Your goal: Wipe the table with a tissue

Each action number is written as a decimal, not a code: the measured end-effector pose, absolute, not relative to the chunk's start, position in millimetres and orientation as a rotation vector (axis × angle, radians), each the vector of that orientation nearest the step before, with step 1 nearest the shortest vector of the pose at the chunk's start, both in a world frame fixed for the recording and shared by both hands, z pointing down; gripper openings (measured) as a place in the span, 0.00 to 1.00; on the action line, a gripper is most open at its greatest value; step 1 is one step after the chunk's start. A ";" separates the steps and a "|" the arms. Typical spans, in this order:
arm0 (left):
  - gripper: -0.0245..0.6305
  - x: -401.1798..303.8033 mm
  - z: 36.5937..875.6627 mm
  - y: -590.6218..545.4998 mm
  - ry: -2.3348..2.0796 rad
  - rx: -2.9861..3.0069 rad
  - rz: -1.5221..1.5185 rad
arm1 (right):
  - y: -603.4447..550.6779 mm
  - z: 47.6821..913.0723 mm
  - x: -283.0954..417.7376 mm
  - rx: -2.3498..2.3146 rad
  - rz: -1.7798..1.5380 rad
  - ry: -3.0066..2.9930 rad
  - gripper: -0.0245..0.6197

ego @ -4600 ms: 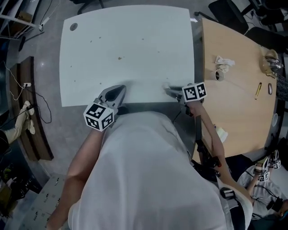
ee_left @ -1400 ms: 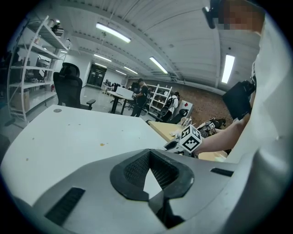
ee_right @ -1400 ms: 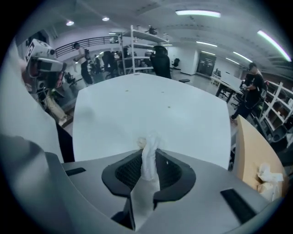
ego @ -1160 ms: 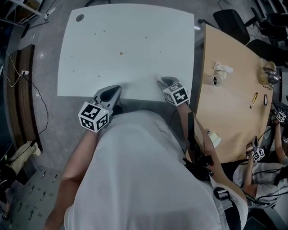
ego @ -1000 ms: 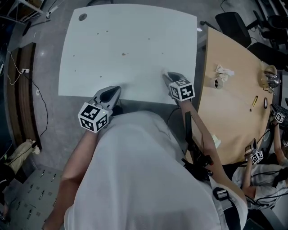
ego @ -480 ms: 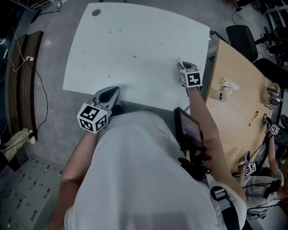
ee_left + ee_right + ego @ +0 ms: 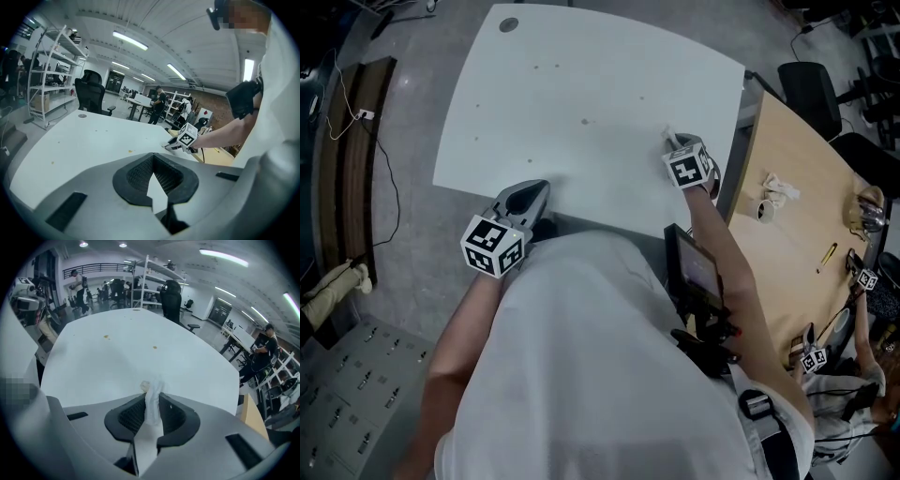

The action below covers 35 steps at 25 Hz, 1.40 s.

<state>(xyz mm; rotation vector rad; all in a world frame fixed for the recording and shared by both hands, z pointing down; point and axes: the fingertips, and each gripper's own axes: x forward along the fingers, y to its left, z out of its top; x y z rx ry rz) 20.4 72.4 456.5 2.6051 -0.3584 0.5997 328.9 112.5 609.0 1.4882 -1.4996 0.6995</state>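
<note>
The right gripper (image 7: 673, 148), right of centre in the head view, was clamped on the tissue (image 7: 151, 397), whose crumpled end stuck out beyond its tips over the white table (image 7: 581, 75). The left gripper (image 7: 531, 194), lower left, was closed and empty.

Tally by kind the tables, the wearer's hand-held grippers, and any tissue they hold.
Tables: 2 (white table, wooden table)
Hand-held grippers: 2 (left hand-held gripper, right hand-held gripper)
Tissue: 1, clamped in the right one
Total: 5

Two tables (image 7: 581, 84), two grippers (image 7: 673, 142), one tissue (image 7: 153, 397)
</note>
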 end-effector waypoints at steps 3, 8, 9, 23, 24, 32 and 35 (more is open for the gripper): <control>0.04 21.7 456.4 73.1 -0.350 2.609 0.602 | 108.2 608.8 316.1 1.419 0.634 -1.513 0.15; 0.05 23.7 458.1 75.0 -0.337 2.612 0.608 | 109.8 610.9 286.6 1.290 0.621 -1.630 0.15; 0.04 23.3 458.3 74.6 -0.338 2.612 0.609 | 110.4 611.0 277.2 1.256 0.626 -1.663 0.15; 0.04 12.8 458.9 74.3 -0.342 2.603 0.596 | 110.0 586.5 208.2 1.210 0.661 -1.994 0.15; 0.05 9.9 461.2 73.7 -0.346 2.597 0.598 | 107.2 584.0 210.1 1.252 0.670 -1.995 0.15; 0.04 -6.8 481.0 67.2 -0.340 2.567 0.600 | 97.0 566.1 138.7 1.216 0.636 -2.092 0.15; 0.04 -19.5 485.6 57.4 -0.344 2.561 0.583 | 89.4 563.4 98.0 1.154 0.615 -2.126 0.15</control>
